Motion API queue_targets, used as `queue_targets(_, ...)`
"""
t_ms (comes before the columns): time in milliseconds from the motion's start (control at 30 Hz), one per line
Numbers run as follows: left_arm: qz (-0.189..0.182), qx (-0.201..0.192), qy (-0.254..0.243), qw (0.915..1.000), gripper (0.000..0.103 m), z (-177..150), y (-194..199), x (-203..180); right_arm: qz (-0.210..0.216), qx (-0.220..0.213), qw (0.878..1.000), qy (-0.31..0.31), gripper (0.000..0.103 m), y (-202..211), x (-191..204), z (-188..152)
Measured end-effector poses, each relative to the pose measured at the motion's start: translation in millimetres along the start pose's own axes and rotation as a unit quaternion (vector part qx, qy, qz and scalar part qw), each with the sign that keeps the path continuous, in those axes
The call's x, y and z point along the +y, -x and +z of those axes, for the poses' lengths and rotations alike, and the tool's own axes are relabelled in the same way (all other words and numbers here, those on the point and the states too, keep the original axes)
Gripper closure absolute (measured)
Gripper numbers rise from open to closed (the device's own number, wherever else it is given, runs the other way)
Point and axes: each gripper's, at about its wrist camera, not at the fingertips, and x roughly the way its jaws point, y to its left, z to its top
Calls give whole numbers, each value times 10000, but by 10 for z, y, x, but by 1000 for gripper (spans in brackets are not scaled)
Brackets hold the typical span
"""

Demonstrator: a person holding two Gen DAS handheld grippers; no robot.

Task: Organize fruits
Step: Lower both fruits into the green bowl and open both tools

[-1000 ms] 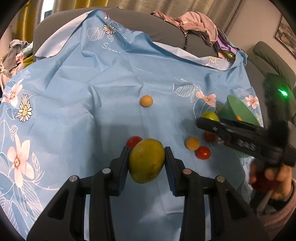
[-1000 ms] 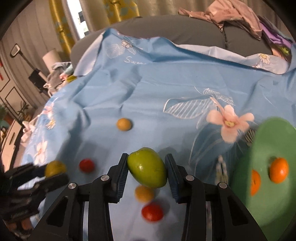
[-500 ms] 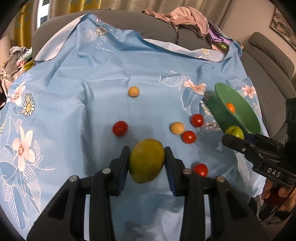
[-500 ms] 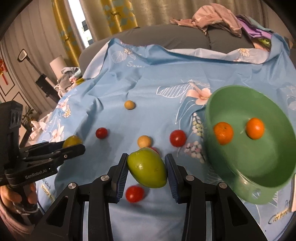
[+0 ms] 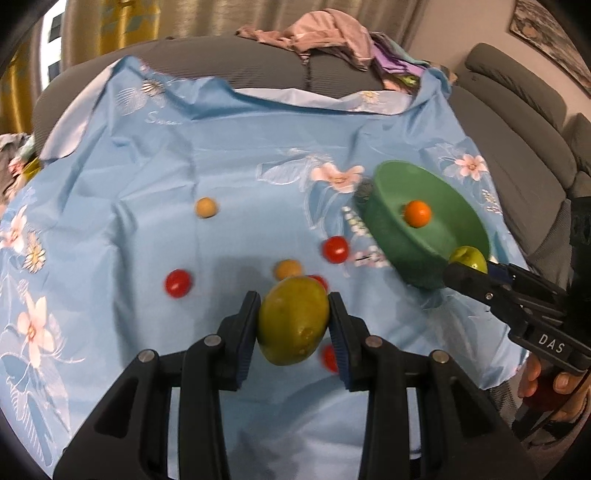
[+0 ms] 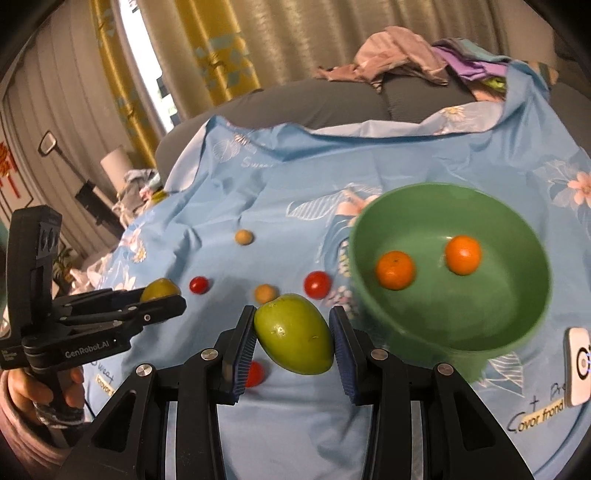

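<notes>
My left gripper is shut on a yellow-green mango held above the blue cloth. My right gripper is shut on a green mango, just left of the green bowl. The bowl holds two oranges. It also shows in the left wrist view, with the right gripper and its mango at its near rim. Red tomatoes and small tan fruits lie on the cloth.
The cloth covers a grey sofa with clothes piled on its back. A white card lies right of the bowl. Curtains hang behind. A tomato lies under the right gripper.
Both grippers have pulled back and risen with their mangoes. The right gripper has moved from over the middle fruits to the bowl's near rim; the left has shifted right.
</notes>
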Motion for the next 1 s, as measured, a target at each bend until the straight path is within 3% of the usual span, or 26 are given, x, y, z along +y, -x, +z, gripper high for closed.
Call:
queue_targets(400, -454, -49, -498, 9977, 66, 317, -198, -541, -276, -343, 9982, -411, 62, 240, -441, -20)
queue_targets(1000, -842, 132, -1248, 9885, 66, 660, -663, -1216, -542, -455, 9944, -784, 61, 265, -892, -7)
